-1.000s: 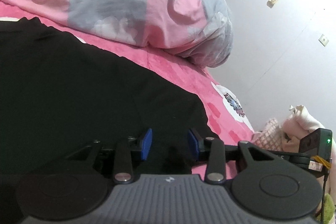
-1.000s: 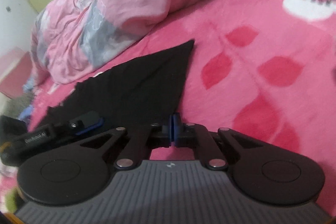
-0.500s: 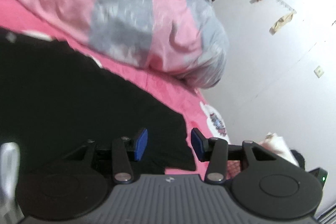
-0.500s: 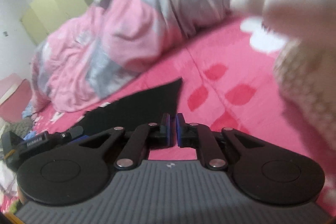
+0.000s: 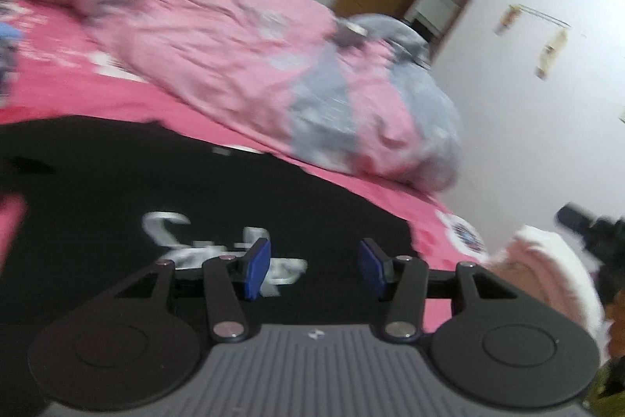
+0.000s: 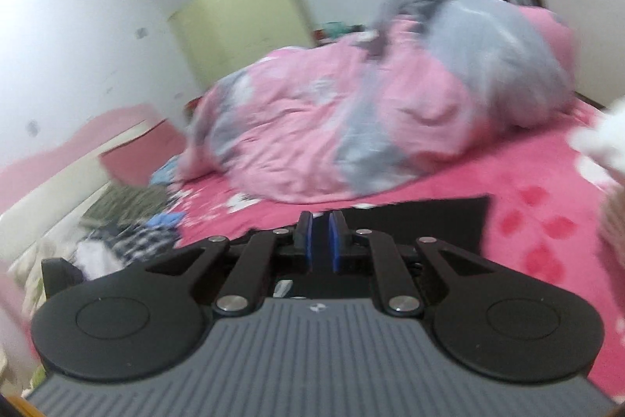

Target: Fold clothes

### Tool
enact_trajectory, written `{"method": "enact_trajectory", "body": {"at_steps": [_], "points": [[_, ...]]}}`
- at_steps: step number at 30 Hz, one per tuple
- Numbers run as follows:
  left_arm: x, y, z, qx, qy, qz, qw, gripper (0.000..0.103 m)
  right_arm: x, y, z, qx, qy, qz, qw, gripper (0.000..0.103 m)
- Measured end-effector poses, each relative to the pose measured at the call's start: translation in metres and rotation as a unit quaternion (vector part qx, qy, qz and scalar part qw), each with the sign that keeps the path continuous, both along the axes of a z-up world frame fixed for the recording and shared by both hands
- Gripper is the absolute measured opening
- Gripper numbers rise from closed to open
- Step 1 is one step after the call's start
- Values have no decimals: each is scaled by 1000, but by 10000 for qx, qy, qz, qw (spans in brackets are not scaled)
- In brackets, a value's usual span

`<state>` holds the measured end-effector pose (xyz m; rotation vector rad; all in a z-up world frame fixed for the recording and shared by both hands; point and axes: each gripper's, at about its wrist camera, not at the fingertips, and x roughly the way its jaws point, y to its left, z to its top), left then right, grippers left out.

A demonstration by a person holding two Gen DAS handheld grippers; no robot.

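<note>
Black T-shirt (image 5: 195,190) lies spread flat on the pink bed (image 6: 527,182), print up, ready for folding. Left gripper (image 5: 312,266) hovers wide apart above it; right gripper (image 6: 320,237) hangs narrowly parted, gripping nothing.

Soft even indoor light, heavy motion blur, fisheye-bent edges

Right claw (image 6: 320,241) (narrow gap) above black garment (image 6: 429,221).
</note>
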<state>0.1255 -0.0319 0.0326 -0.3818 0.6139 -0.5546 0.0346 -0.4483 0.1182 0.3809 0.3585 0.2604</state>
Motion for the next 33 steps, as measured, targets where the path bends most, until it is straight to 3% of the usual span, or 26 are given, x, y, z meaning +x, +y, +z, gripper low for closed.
{"method": "enact_trajectory", "body": {"at_steps": [6,19,23,25,28,33], "points": [[2,85,-12,145,-14,1148,9933,51,41,90,25,-90,-136,993,9949,13],[100,154,-83,217,583,1524,9864,51,163,273,5,-547,518,2320,9698,13],[123,169,-101,225,645,1579,9851,43,208,324,-9,-928,610,2665,9574,13],[124,170,-103,142,625,1577,9854,38,231,351,-16,-1123,654,2860,9494,13],[128,174,-107,90,738,1699,9827,13,266,404,-34,-1620,802,3346,9249,13],[129,182,-113,-116,846,1794,9801,8,305,491,-69,-2344,1114,4007,8787,15]]}}
